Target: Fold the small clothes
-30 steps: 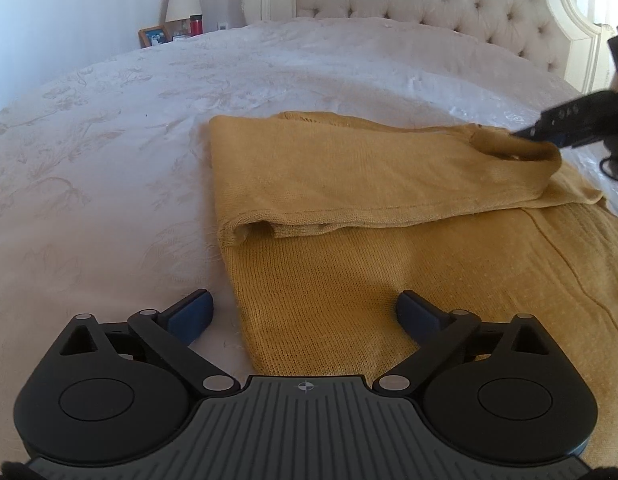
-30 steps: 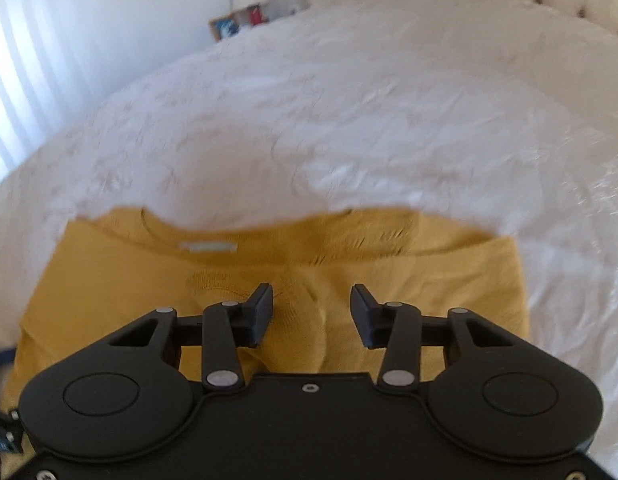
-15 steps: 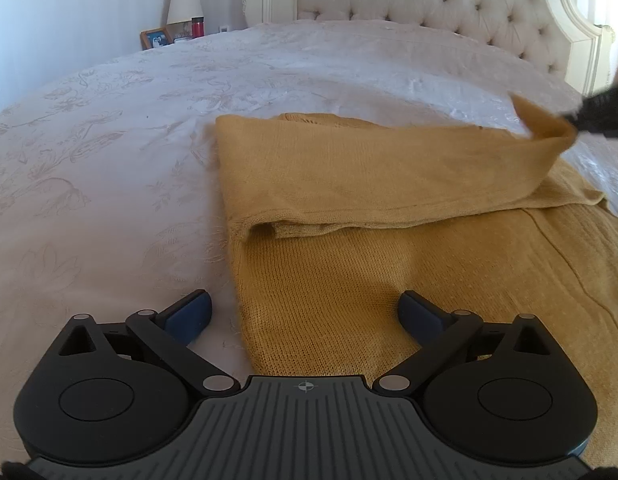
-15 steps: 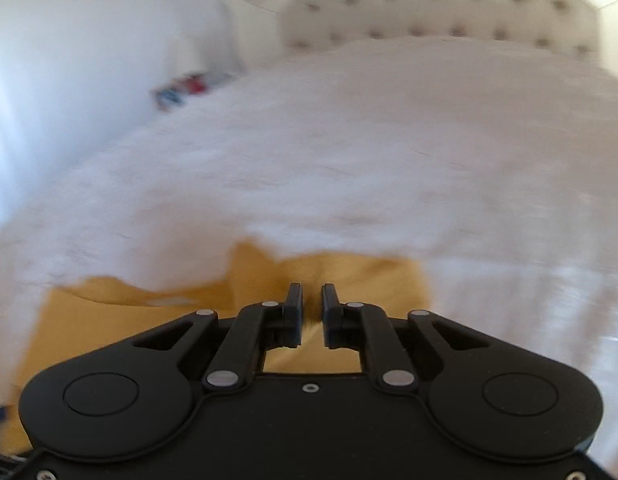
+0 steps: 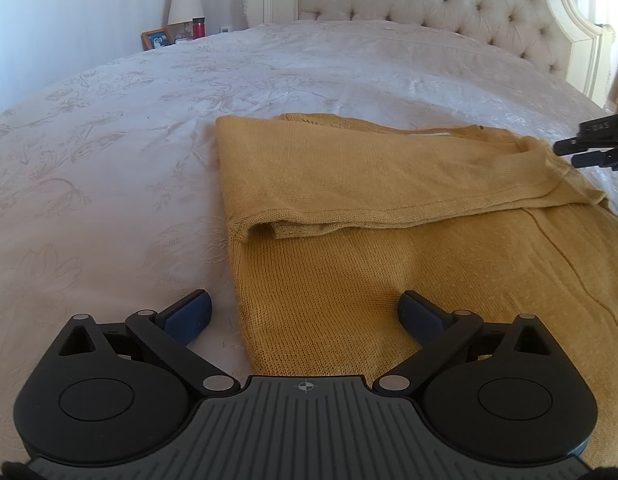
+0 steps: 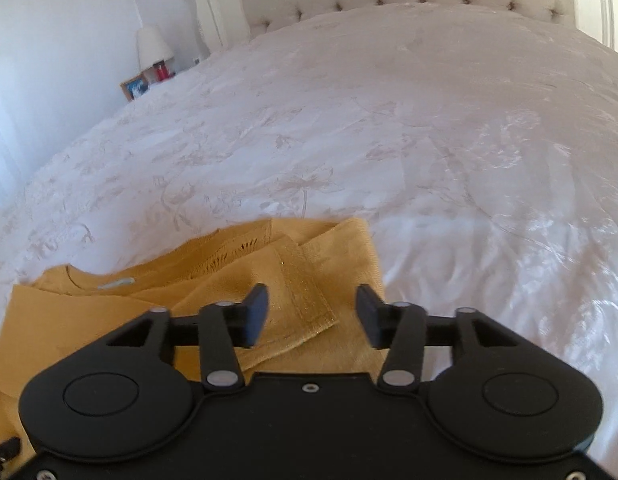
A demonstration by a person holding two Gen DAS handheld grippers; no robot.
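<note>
A mustard-yellow knit sweater [image 5: 389, 216] lies flat on the white bedspread [image 5: 109, 160], with one sleeve folded across its chest. My left gripper [image 5: 305, 312] is open and empty, low over the sweater's lower left edge. My right gripper [image 6: 311, 312] is open and empty, just above the sleeve cuff [image 6: 309, 300] that lies on the sweater's far shoulder [image 6: 349, 240]. The right gripper also shows at the right edge of the left wrist view [image 5: 593, 140]. The neck label [image 6: 117, 282] shows at the collar.
A tufted cream headboard [image 5: 429, 4] stands at the far end of the bed. A nightstand at the far left holds a lamp [image 5: 185, 4], a picture frame [image 5: 155, 38] and a red cup [image 5: 198, 27]. White bedspread [image 6: 429, 140] stretches beyond the sweater.
My right gripper had shut on the sleeve cuff and lifted it; now it has opened and the cuff lies on the sweater. The left gripper has stayed still.
</note>
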